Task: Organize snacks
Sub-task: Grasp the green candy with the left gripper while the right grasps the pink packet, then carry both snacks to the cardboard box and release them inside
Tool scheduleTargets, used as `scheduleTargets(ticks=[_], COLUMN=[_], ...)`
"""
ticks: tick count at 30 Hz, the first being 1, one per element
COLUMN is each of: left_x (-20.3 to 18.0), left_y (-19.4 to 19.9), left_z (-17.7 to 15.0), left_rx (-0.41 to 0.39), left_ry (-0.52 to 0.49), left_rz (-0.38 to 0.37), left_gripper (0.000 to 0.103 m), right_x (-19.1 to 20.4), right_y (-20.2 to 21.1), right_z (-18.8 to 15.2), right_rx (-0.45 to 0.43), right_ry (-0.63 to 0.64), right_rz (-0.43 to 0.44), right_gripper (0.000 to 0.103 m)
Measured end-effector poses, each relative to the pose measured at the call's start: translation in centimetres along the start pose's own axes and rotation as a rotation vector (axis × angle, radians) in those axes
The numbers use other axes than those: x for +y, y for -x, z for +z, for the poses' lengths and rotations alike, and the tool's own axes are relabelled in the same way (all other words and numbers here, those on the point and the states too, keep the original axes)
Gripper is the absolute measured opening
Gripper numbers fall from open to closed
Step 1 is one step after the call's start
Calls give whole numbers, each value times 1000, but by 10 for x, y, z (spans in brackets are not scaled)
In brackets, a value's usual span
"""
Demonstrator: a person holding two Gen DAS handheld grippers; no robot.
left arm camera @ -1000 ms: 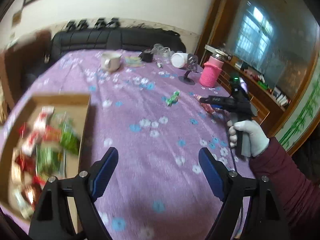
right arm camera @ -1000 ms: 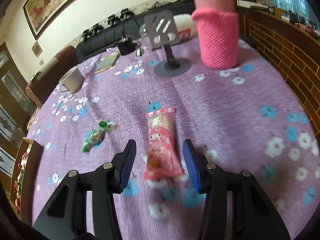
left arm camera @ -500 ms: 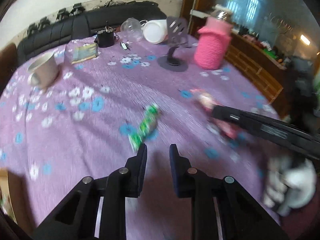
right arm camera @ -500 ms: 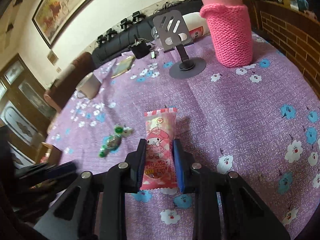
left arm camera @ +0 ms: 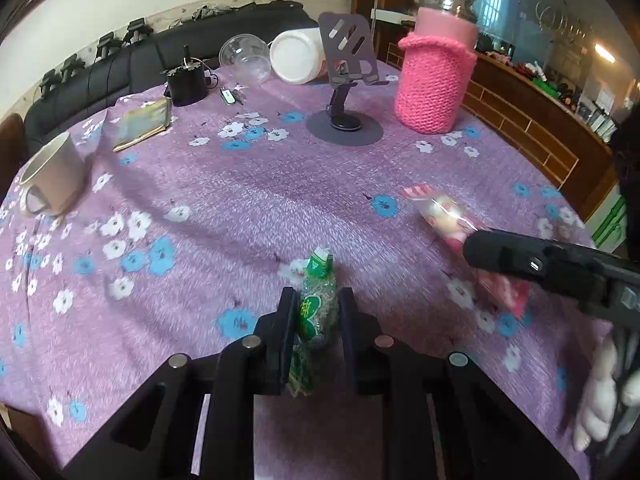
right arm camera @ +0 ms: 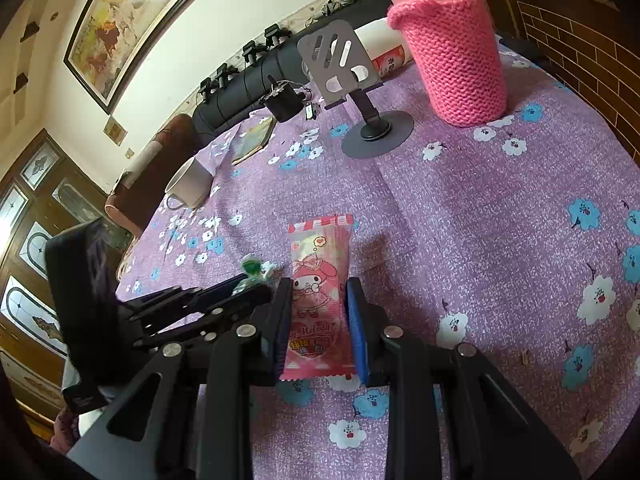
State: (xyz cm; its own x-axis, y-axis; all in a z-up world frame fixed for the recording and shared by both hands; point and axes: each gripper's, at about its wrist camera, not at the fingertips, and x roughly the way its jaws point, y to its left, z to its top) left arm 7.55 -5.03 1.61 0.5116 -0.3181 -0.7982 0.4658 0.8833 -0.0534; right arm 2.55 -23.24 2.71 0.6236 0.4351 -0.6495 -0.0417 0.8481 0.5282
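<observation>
Pinching green snack [left arm camera: 316, 312], left claw [left arm camera: 316, 320]

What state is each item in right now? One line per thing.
left gripper: shut on green snack packet
green snack packet: clamped between the fingers, on the cloth
right gripper: shut on pink snack packet
pink snack packet: sealed, flat, pinched at both sides
mug: upright, contents not visible
pink knit-sleeved jar: upright, lidded
phone stand: upright, holding nothing
white tub: on its side
</observation>
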Motion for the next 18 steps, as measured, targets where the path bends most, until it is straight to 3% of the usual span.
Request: scheduleTargets(ticks=[5,9,18], left_x=[20,42,129], left_y=[48,110,242], left_z=[-19,-51,-162], left_rx=[-57,-132,-288], left_ry=[97,186,487], left_rz=[-49,-58,89], left_gripper=[20,20,20], right_x=[-2,5,37], right_y=[2,4,11], right_z=[0,-5,-24], right_rx=[-14,-20,-82], right_ry=[-14,1,70], right_rz=[26,74,9], right_gripper=[28,28,28])
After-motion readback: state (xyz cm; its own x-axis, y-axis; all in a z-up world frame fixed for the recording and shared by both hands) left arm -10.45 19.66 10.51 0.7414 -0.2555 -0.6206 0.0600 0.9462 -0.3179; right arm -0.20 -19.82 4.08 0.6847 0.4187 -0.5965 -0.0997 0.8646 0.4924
